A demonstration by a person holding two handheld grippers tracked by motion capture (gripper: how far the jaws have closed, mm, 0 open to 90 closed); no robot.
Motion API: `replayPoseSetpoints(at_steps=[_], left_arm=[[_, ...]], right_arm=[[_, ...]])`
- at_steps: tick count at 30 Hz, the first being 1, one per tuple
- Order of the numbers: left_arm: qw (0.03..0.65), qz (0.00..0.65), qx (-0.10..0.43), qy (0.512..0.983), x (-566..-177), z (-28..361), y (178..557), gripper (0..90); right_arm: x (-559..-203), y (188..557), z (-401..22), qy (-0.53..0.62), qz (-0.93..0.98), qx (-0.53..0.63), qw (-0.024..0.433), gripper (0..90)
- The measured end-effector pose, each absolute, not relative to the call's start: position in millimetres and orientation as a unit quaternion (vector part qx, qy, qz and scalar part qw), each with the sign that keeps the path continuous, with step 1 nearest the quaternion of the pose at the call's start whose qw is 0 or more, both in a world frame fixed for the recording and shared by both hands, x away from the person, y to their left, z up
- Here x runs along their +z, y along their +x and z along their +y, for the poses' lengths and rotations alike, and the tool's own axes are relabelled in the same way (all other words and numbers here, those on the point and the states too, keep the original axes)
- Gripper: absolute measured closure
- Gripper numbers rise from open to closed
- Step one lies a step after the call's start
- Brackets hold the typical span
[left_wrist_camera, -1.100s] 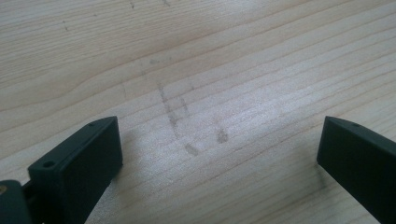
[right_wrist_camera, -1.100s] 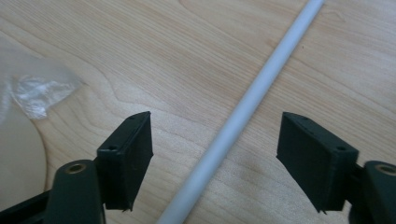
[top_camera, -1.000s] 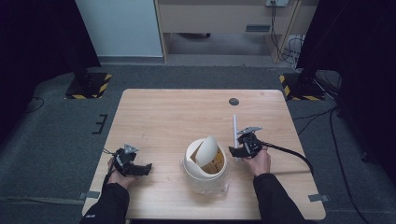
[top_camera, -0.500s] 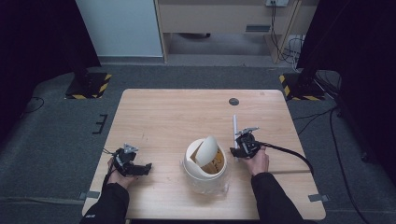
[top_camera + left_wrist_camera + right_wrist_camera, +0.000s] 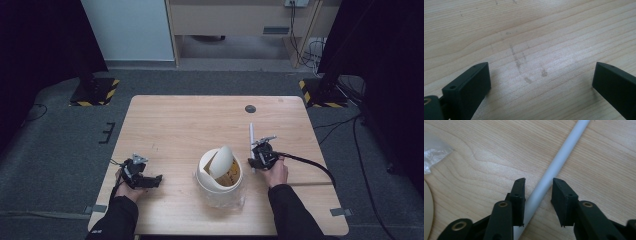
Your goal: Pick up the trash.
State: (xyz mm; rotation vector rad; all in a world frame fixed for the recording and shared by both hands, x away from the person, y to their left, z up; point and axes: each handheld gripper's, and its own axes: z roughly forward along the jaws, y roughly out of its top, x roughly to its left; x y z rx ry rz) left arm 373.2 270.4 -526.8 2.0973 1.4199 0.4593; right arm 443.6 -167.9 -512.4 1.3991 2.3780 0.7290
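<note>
Jaws of the left gripper [image 5: 541,82] stand wide apart over bare wood, with nothing between them; faint grey scuff marks [image 5: 520,65] cross the grain ahead of them. From the high view, this left gripper [image 5: 150,181] lies low on the light wooden table [image 5: 175,125] near its front left edge, held by the person's left hand [image 5: 127,181], with its jaws pointing towards the table's middle.

Right of it, near the front centre of the table, stands a small cream waste bin [image 5: 219,175] with its swing lid [image 5: 220,159] tipped up, and something yellow shows inside the opening. Clear plastic wraps the base of the bin.

Just to the right of the bin, the right hand [image 5: 274,172] holds the right gripper [image 5: 254,161] down at a thin white rod [image 5: 251,145] that lies flat on the table and points away from the person. In the right gripper view, the right gripper [image 5: 537,195] has its jaws narrowed around the white rod [image 5: 559,160], one on each side. The rod touches or nearly touches the left jaw, while a small gap remains at the right jaw, so it is straddled and not yet clamped. A corner of crinkled clear plastic [image 5: 434,155] shows at the left edge of that view.

A dark round disc [image 5: 250,108] is set in the tabletop near the far edge.
</note>
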Motion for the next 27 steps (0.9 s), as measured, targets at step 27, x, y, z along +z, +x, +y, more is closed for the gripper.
replayPoseSetpoints(at_steps=[27], left_arm=[[0.283, 0.536, 0.17, 0.777, -525.6, 272.1, 373.4, 3.5]], right_arm=[[-494.4, 440.1, -178.1, 0.48, 0.823, 0.267, 0.148, 78.7]])
